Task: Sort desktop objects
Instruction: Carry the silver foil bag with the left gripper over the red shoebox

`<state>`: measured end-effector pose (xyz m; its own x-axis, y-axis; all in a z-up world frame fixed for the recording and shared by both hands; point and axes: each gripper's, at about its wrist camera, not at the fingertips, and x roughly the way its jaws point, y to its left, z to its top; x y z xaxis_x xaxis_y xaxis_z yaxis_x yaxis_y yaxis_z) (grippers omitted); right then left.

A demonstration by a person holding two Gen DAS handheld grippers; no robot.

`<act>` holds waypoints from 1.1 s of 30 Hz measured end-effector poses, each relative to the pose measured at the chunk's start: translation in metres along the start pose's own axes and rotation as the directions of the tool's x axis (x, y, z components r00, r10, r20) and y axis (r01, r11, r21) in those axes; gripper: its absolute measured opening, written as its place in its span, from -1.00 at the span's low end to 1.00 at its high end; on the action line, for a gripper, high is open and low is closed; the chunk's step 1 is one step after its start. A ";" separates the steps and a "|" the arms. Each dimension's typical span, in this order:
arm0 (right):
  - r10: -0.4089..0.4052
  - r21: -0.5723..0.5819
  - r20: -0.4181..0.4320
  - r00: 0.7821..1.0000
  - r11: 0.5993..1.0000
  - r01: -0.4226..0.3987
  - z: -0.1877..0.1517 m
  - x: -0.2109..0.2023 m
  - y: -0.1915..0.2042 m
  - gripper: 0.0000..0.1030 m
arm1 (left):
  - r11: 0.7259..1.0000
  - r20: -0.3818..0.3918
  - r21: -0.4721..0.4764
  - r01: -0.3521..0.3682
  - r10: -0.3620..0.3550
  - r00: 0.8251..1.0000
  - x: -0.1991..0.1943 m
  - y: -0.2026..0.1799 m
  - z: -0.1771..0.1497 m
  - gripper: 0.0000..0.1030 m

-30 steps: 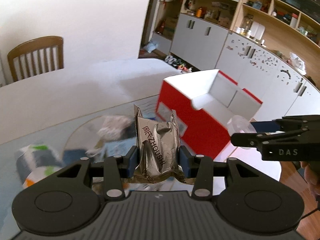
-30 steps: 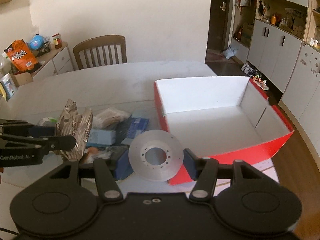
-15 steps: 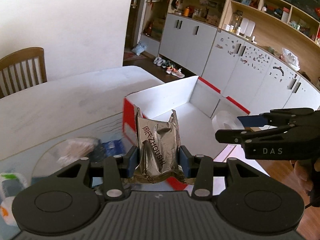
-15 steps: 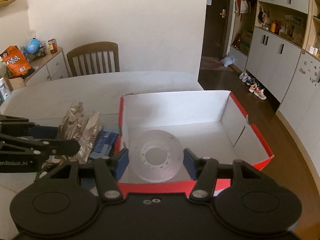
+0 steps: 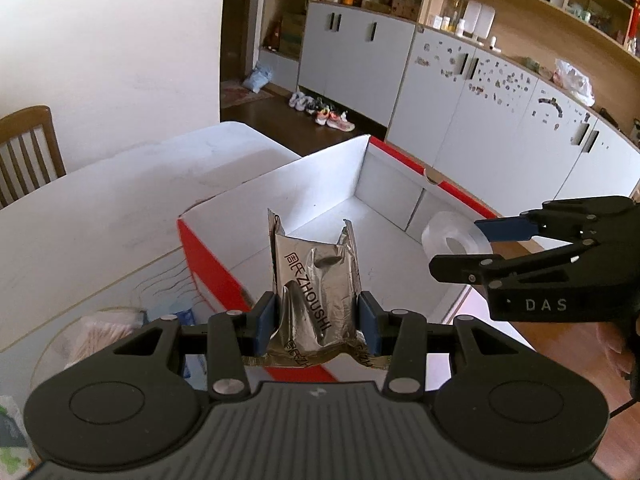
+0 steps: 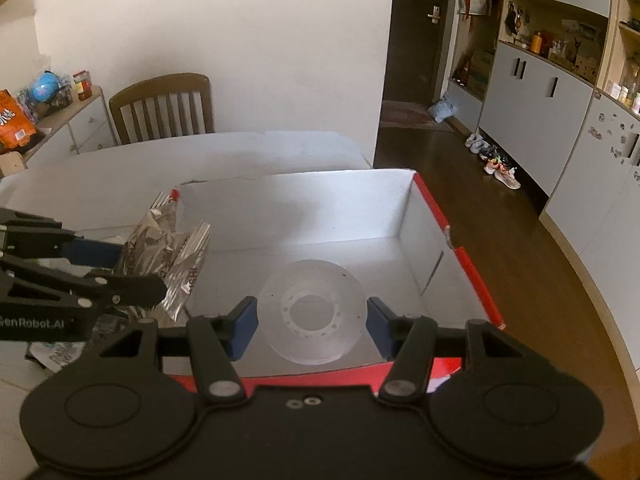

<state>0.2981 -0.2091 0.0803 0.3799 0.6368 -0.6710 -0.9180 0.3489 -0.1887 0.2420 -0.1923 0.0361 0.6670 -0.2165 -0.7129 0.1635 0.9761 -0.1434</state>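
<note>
- Delivery was the step in hand: both grippers carried their loads over the red box (image 6: 476, 276) with the white inside, and neither load had been let go.
- Left gripper (image 5: 316, 322) had its fingers (image 5: 266, 322) closed on a crinkled silver foil packet (image 5: 316, 284), which stood upright between them, its top edge above the box's near corner.
- Right gripper (image 6: 310, 320) had its fingers (image 6: 242, 326) clamped on the rim of a clear tape roll (image 6: 314, 312), held face-on, with the box floor directly ahead of and below it.
- Loose packets (image 5: 104, 330) lay on the white surface (image 5: 120, 208) to the left of the left fingers, so more sorting seemed to remain.
- Next move, as I judged it, called for lowering each load past the box wall and then spreading the fingers to release it.
- Care seemed needed because the two grippers hung close side by side, and the light packet could catch on a pad.
</note>
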 end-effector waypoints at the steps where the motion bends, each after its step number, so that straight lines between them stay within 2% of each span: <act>1: -0.002 -0.006 -0.005 1.000 1.000 0.002 0.002 0.003 -0.003 0.12 | 1.000 -0.007 0.004 0.001 -0.001 1.000 0.004 -0.001 0.003 -0.17; 10: 0.007 -0.064 -0.064 0.998 0.998 -0.011 0.019 0.038 -0.024 0.12 | 1.000 -0.094 0.031 0.002 0.001 0.996 0.047 -0.001 0.030 -0.17; 19: -0.004 -0.100 -0.120 0.993 0.995 -0.008 0.031 0.083 -0.035 0.12 | 0.997 -0.208 0.078 0.008 0.009 0.978 0.088 -0.002 0.041 -0.17; 33: -0.007 -0.246 -0.272 0.962 0.967 -0.062 0.028 0.149 -0.026 0.13 | 0.990 -0.318 0.143 0.021 0.026 0.948 0.131 -0.002 0.041 -0.17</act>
<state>0.3818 -0.1039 0.0048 0.3413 0.4236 -0.8391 -0.9396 0.1285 -0.3173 0.3591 -0.2235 -0.0290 0.4050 -0.1729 -0.8978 0.2793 0.9584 -0.0586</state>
